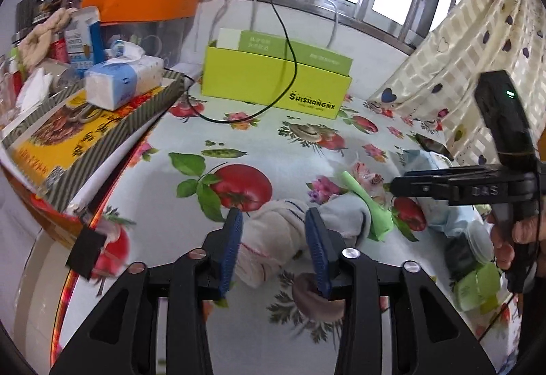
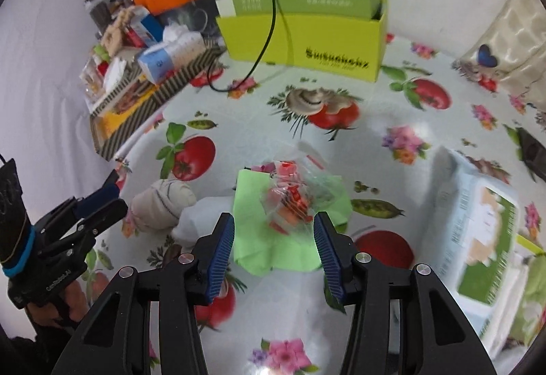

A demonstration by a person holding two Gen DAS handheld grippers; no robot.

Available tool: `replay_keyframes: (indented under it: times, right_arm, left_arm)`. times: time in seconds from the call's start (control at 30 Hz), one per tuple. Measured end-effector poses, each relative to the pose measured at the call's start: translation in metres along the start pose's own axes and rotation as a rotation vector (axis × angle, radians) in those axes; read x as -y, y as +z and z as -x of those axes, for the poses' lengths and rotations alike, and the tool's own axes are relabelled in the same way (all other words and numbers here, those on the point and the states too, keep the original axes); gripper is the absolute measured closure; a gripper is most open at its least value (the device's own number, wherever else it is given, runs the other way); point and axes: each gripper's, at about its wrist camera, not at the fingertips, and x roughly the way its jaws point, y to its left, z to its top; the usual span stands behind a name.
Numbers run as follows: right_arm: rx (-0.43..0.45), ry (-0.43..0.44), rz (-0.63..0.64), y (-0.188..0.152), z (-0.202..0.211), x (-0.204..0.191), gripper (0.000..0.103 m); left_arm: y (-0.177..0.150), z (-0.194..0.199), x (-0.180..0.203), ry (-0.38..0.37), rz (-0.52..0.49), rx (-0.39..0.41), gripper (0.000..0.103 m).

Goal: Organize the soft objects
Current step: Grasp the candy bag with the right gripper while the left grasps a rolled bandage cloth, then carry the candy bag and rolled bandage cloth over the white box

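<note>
Rolled sock (image 1: pixel 273 231) lengthwise between claw (image 1: pixel 274 240) jaws

Table (image 2: pixel 372 132) under a glossy cloth printed with tomatoes, flowers and mushrooms

Near the middle, a rolled whitish sock (image 2: pixel 160 201) beside a pale cloth (image 2: pixel 204 214), then a green cloth (image 2: pixel 252 238) with a clear bag of red sweets (image 2: pixel 293 194) on top; to the right, a wet-wipes pack (image 2: pixel 477 231); at the back, a yellow-green box (image 2: pixel 303 44) with a black cable (image 2: pixel 266 30) trailing over its front; on the left, a striped flat box (image 2: pixel 143 98) carrying a tissue pack (image 2: pixel 170 57)
</note>
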Motion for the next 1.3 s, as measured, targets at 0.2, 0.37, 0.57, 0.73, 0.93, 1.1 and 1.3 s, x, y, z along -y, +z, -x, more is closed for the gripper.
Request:
replay_keyframes:
  times: [0.2, 0.37, 0.57, 0.73, 0.93, 1.1, 1.3]
  right_arm:
    - [-0.080, -0.007, -0.051, 0.015, -0.036, 0.016, 0.055]
    - [-0.088, 0.004, -0.054, 0.015, -0.043, 0.022, 0.074]
    - [-0.026, -0.002, -0.012, 0.006, -0.015, 0.013, 0.077]
    - [0.057, 0.024, 0.013, -0.007, 0.023, 0.001, 0.077]
    - [0.107, 0.060, 0.025, -0.031, 0.049, -0.010, 0.077]
    - [0.158, 0.087, 0.023, -0.049, 0.067, -0.015, 0.077]
    - [0.229, 0.132, 0.018, -0.074, 0.091, -0.020, 0.077]
  left_arm:
    - [0.001, -0.015, -0.004, 0.002, -0.019, -0.033, 0.055]
    - [-0.004, -0.028, -0.001, -0.010, -0.051, -0.081, 0.051]
    - [-0.006, -0.036, -0.002, -0.005, -0.059, -0.111, 0.051]
    - [-0.011, -0.050, -0.004, 0.002, -0.046, -0.160, 0.051]
    - [-0.010, -0.047, -0.005, 0.010, -0.033, -0.131, 0.056]
    - [-0.012, -0.034, 0.000, 0.036, -0.031, -0.105, 0.058]
    - [-0.019, 0.005, 0.011, 0.035, 0.014, -0.035, 0.058]
